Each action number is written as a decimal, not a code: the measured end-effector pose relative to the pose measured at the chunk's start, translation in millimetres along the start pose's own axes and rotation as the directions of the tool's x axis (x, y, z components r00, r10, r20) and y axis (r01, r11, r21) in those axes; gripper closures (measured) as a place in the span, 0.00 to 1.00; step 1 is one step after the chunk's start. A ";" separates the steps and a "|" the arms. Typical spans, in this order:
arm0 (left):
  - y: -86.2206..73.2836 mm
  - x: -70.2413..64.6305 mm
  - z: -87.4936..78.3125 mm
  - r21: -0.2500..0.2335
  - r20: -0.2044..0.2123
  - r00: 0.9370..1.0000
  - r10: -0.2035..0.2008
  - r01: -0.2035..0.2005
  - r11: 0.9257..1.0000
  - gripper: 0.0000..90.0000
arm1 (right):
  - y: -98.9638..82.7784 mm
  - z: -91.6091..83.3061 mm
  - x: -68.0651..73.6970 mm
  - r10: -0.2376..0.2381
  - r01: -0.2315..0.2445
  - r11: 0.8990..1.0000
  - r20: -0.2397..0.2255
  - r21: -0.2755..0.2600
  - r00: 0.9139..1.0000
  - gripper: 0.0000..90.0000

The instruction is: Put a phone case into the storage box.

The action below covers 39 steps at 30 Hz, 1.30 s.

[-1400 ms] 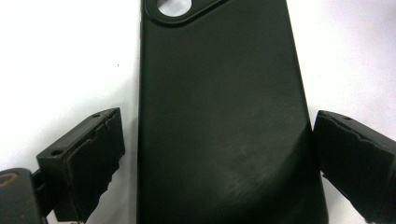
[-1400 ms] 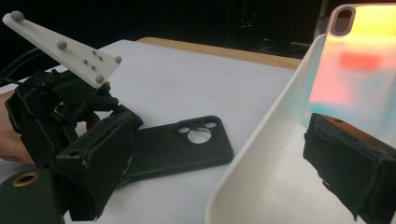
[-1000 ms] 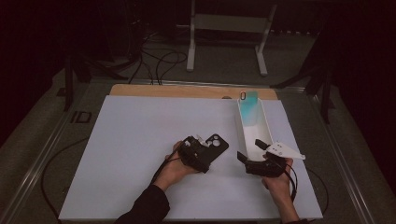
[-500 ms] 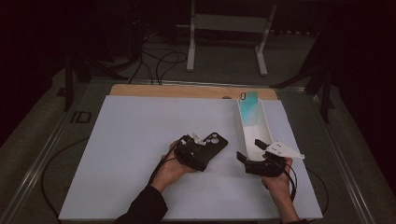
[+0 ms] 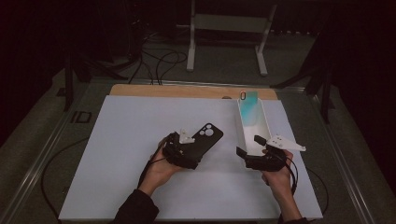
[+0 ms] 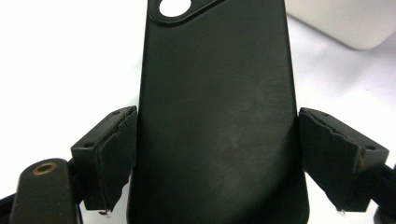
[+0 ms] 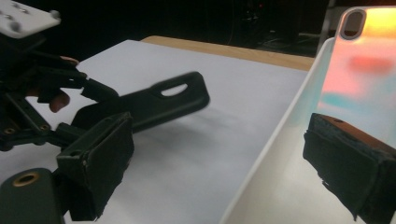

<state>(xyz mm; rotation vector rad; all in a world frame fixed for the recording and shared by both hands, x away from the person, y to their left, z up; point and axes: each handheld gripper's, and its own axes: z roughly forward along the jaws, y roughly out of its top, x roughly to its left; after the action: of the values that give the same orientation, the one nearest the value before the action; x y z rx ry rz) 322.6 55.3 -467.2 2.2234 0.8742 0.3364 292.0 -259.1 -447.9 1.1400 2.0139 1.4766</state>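
Black phone case (image 5: 205, 140) sits in the left gripper (image 5: 184, 148), lifted above the white board (image 5: 121, 154) in the high view. The right gripper (image 5: 254, 151) holds the near end of the white tray (image 5: 238, 123).

In the left gripper view, both pads press the case's sides.

In the right gripper view, one jaw is outside the tray wall, one inside, not squeezing.

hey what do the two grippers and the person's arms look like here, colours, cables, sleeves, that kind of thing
Both grippers are black handheld frames. The left gripper and the right gripper each carry a pale grey three-cornered plate on top, and a thin black cable loops from each one near the wrist. Their fingers are blocky black pads with rough, chipped edges, and a brass-coloured ring sits low beside them. The left forearm wears a dark sleeve.
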 end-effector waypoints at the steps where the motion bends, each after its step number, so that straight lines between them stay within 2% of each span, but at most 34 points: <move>1: -0.8 0.8 -2.9 -0.007 -0.004 1.000 0.001 -0.001 1.000 0.18 | 0.0 0.0 0.0 0.000 0.000 1.000 0.000 0.000 1.000 0.10; 7: -6.5 5.3 -24.9 -0.066 -0.006 1.000 0.003 -0.004 0.998 0.18 | 11.9 7.1 2.8 0.020 -0.019 1.000 -0.032 0.020 0.999 0.09; 12: -10.1 6.6 -35.1 -0.087 -0.016 1.000 0.008 -0.009 0.996 0.18 | 25.9 21.0 11.6 0.036 -0.031 0.997 -0.073 0.065 0.997 0.09; 17: -11.0 5.0 -39.5 -0.107 -0.009 1.000 0.017 -0.018 0.994 0.18 | 38.4 36.5 22.9 0.044 -0.034 0.995 -0.105 0.095 0.994 0.10; 19: -10.8 4.5 -40.3 -0.115 -0.009 1.000 0.020 -0.021 0.993 0.18 | 42.0 44.6 29.8 0.028 -0.014 0.993 -0.119 0.121 0.993 0.10; 24: -9.8 3.8 -43.3 -0.134 -0.007 1.000 0.020 -0.021 0.991 0.17 | 47.8 58.3 40.8 0.035 -0.014 0.989 -0.149 0.145 0.988 0.15; 27: -7.9 4.0 -45.4 -0.148 -0.003 1.000 0.008 -0.008 0.989 0.17 | 50.8 68.9 46.6 0.053 -0.025 0.984 -0.153 0.175 0.987 0.22; 28: -7.5 4.2 -45.8 -0.153 -0.003 1.000 0.006 -0.006 0.988 0.17 | 51.1 70.9 47.5 0.059 -0.030 0.984 -0.162 0.178 0.985 0.28; 30: -6.5 4.3 -46.4 -0.161 0.003 1.000 0.002 -0.002 0.987 0.17 | 52.0 74.4 49.7 0.077 -0.044 0.980 -0.165 0.194 0.983 0.33; 34: -3.9 2.2 -47.2 -0.174 0.006 1.000 0.002 -0.001 0.985 0.17 | 53.7 79.6 53.6 0.095 -0.052 0.977 -0.200 0.209 0.975 0.43; 36: -3.1 1.1 -46.5 -0.181 0.008 1.000 0.000 0.002 0.983 0.17 | 55.1 80.6 55.1 0.119 -0.069 0.974 -0.231 0.214 0.966 0.49; 39: -2.1 -2.1 -45.2 -0.184 0.004 1.000 0.007 -0.006 0.983 0.17 | 57.6 82.2 59.1 0.124 -0.069 0.973 -0.246 0.221 0.961 0.52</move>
<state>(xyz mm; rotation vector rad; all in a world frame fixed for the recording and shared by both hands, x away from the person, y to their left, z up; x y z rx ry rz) 299.0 78.7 -436.5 2.0555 0.7995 0.3985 337.4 -156.6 -416.5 1.1963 2.3705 1.5584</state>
